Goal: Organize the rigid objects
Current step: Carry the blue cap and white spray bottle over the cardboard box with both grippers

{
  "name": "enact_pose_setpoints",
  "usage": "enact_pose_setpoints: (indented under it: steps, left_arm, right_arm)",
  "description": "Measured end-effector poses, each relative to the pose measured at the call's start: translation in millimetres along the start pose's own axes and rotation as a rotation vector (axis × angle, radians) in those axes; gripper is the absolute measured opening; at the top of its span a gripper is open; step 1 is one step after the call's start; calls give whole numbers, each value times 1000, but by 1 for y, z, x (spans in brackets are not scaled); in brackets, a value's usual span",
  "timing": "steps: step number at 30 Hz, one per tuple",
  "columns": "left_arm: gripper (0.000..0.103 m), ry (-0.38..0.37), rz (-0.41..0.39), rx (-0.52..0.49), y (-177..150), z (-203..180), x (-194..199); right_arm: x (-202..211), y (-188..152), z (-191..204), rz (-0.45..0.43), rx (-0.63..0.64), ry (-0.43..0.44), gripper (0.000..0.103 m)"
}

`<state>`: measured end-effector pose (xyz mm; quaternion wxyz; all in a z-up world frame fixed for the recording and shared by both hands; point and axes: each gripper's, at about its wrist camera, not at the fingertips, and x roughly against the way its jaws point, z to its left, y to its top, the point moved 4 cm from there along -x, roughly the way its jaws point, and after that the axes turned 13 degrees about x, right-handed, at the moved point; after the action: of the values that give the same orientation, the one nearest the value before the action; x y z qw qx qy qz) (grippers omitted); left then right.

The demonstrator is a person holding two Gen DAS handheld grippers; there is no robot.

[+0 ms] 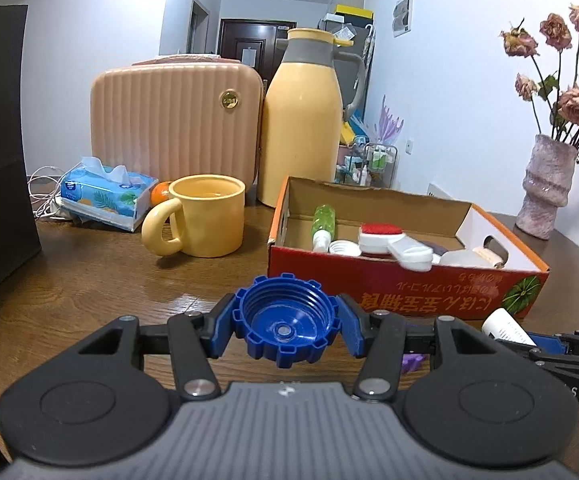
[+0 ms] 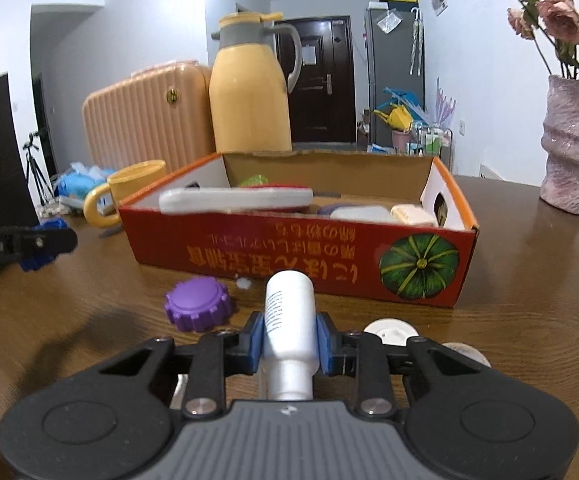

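Several items already sit in the cardboard box (image 2: pixel 421 276), but your left gripper (image 1: pixel 285 322) grips a blue cap (image 1: pixel 285 320), right gripper (image 2: pixel 289 332) clamps a white bottle (image 2: pixel 289 316), & purple cap (image 2: pixel 198 304) w/ white lids (image 2: pixel 391 332) wait on the table (image 2: pixel 89 288).

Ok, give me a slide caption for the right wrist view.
Right hand-held gripper clamps a white bottle before the red cardboard box, purple cap nearby.
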<state>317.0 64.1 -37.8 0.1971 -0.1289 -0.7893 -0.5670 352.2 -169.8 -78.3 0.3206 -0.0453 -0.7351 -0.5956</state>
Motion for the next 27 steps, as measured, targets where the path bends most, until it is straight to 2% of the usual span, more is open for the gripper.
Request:
enact_pose_setpoints:
  steps: [12, 27]
  left_arm:
    - [54, -20, -28, 30, 13, -7, 13]
    - [54, -52, -74, 23, 37, -36, 9]
  right_arm:
    - [25, 27, -11, -100, -11, -21, 27]
    - [24, 61, -21, -178, -8, -40, 27]
